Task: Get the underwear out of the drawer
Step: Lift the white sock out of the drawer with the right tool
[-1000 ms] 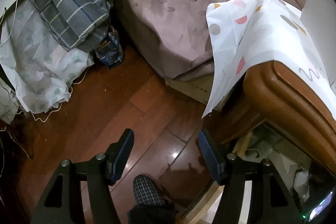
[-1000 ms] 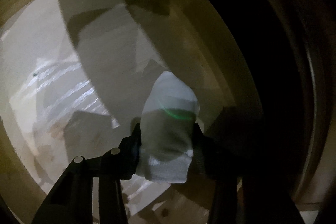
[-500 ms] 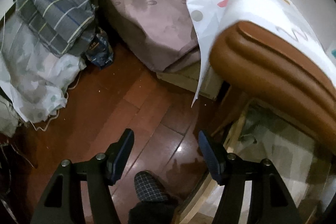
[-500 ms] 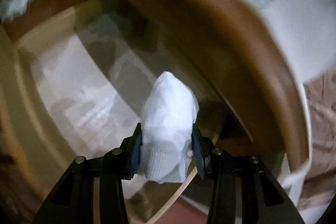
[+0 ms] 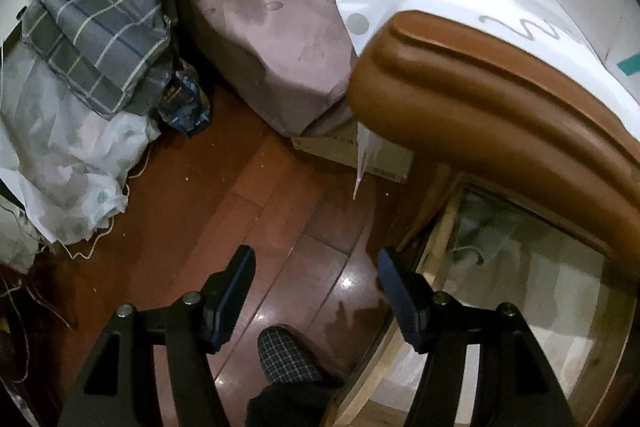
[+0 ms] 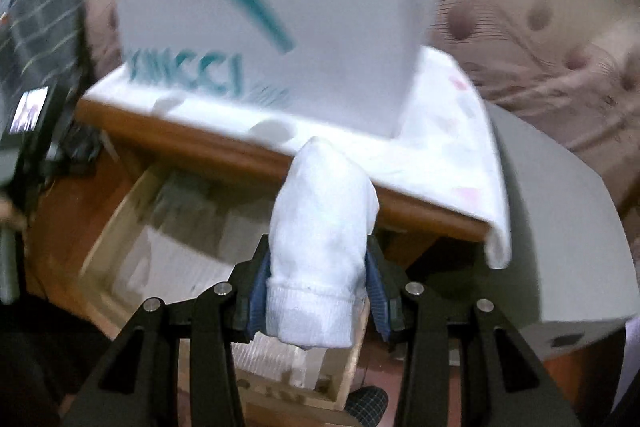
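Though motion blur smears much of the right wrist view, the right tongs (image 6: 318, 291) plainly pinch a white rolled underwear piece (image 6: 320, 247) between their blue pads, its rounded end poking up past the fingertips and its ribbed hem hanging toward the camera. Behind and below that bundle lies the open wooden drawer (image 6: 104, 247); its contents are too blurred to name, apart from pale folded cloth. Beyond the drawer, the table (image 6: 256, 153) carries a white cloth and a grey box (image 6: 280, 43) with smeared teal lettering. The left tongs (image 5: 316, 283) stand partly open with nothing between them, over the wooden floor (image 5: 224, 211) just beside the drawer's corner.
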Available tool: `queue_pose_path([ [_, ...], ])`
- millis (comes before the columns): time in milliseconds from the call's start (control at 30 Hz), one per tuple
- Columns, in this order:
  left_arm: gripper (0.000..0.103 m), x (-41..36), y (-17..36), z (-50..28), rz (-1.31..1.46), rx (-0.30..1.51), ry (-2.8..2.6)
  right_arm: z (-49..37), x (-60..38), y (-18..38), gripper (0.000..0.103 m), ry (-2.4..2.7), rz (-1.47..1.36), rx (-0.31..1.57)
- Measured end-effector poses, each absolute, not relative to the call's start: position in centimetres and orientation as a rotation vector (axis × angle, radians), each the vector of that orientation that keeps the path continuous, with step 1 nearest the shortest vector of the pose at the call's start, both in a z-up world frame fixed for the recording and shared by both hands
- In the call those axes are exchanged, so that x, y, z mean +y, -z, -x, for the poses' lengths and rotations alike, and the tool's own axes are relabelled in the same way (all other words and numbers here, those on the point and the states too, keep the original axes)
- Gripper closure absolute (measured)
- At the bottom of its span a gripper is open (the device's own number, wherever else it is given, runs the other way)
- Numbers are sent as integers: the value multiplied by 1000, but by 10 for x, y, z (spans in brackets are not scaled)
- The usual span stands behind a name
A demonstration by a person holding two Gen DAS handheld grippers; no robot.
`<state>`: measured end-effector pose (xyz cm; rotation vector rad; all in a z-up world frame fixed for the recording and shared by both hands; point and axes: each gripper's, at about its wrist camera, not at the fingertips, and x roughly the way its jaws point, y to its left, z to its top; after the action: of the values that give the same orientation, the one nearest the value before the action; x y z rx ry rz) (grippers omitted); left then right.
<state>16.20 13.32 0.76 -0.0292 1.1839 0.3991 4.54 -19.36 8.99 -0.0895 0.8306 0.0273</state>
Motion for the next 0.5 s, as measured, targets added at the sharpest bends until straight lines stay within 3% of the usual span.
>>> queue_pose_path([
  [500,38,116,-8,-160,-54,1162,-370,-72,-278,-116,64,419,-134,757],
])
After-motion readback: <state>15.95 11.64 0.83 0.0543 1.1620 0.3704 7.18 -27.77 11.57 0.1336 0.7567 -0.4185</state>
